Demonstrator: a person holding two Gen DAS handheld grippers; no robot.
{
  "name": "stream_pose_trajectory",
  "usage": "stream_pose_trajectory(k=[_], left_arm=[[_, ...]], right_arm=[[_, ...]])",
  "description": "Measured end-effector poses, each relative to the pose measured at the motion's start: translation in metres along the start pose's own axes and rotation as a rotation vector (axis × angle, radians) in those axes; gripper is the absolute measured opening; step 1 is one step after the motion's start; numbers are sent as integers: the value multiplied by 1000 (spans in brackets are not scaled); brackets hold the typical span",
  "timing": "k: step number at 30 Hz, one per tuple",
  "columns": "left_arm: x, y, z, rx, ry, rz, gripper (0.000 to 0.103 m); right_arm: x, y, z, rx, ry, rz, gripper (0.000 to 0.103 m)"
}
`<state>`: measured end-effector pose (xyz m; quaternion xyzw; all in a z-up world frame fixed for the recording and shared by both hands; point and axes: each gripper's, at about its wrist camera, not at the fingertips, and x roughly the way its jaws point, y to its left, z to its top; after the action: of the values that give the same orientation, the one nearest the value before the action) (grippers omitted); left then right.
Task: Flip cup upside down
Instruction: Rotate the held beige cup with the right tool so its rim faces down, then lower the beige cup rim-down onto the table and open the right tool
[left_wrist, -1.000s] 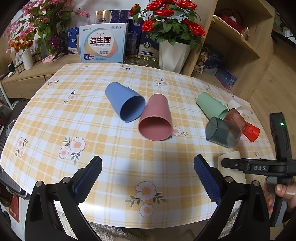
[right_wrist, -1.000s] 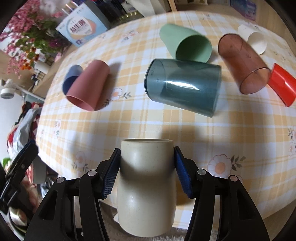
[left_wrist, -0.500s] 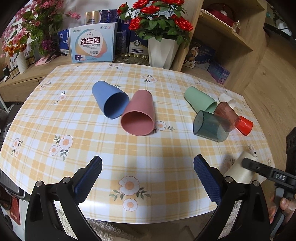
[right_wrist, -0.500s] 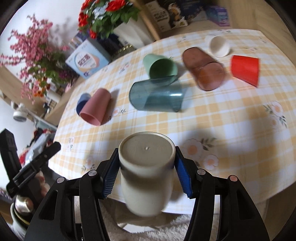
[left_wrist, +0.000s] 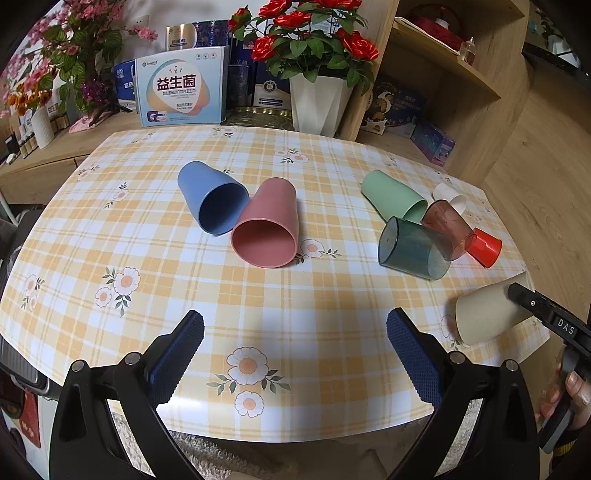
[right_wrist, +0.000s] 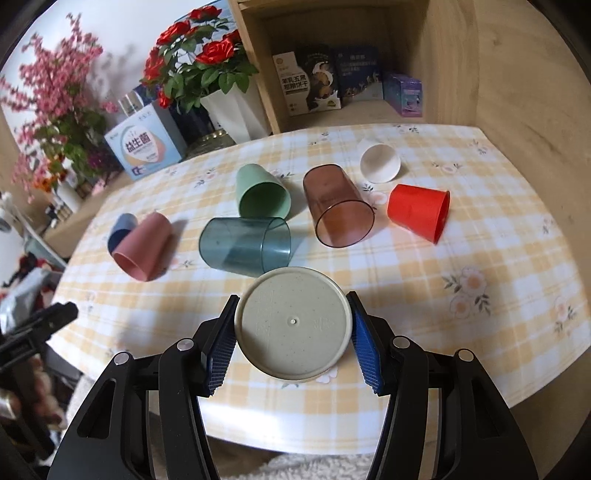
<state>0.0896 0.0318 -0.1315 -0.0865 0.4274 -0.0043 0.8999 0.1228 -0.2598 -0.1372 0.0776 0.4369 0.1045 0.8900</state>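
My right gripper (right_wrist: 291, 334) is shut on a beige speckled cup (right_wrist: 291, 325), held in the air over the table's near edge with its flat bottom facing the camera. In the left wrist view the beige cup (left_wrist: 484, 315) lies tilted on its side in the right gripper (left_wrist: 543, 314), over the table's right corner. My left gripper (left_wrist: 295, 350) is open and empty above the near edge of the checked table (left_wrist: 295, 295).
Several cups lie on their sides: blue (left_wrist: 210, 201), pink (left_wrist: 267, 225), green (left_wrist: 393, 195), dark teal clear (left_wrist: 412, 249), brown clear (left_wrist: 447, 229), red (left_wrist: 485, 245) and a small white one (left_wrist: 448, 195). A rose vase (left_wrist: 319, 101), boxes and wooden shelves stand behind.
My right gripper has lifted the beige cup off the table and turned it, so its bottom now faces the camera. The left gripper has drawn back slightly, still open.
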Motion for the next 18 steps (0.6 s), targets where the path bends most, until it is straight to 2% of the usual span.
stream_pose_trajectory(k=[7,18], left_arm=[[1,4,0,-11,-1,13,97],[3,13,0,-36,4,22,97]], right_arm=[[19,26,0,-116,36,-50,55],[43,54,4,-208,76,-102,55]])
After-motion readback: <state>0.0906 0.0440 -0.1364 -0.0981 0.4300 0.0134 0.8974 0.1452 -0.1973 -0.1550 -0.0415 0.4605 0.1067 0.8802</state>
